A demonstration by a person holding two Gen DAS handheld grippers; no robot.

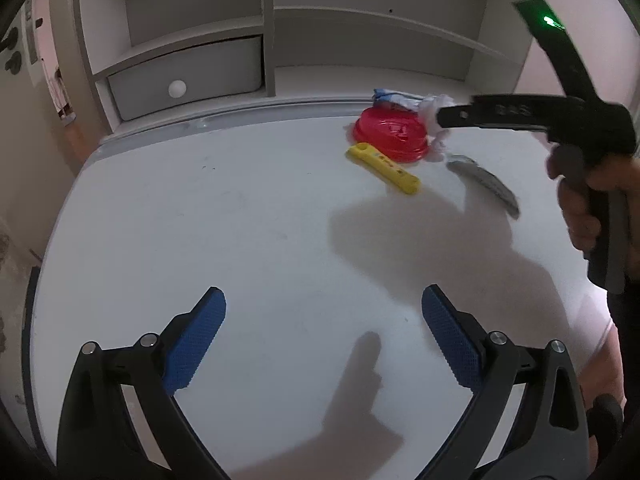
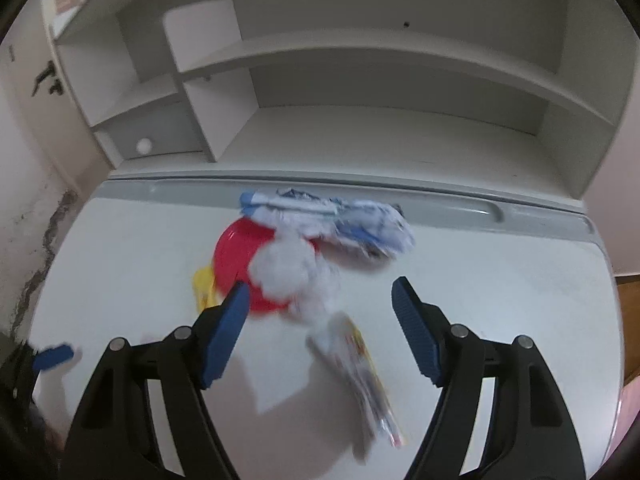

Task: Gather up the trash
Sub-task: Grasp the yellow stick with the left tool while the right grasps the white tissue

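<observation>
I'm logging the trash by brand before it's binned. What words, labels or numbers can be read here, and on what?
None can be read.
Yellow bar: dark marks on top, too small.
Red lid: embossed shapes, not legible.
Blue-and-white wrapper: print blurred.
Foil wrapper: colored print smeared by motion.
Right gripper body, seen from the left wrist: raised marks, unreadable.

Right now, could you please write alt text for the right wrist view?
The right tool, open, hovers over a white desk above a trash pile: crumpled white tissue, a red lid, a blue-and-white wrapper and a blurred foil wrapper. Empty shelves stand behind.
</observation>
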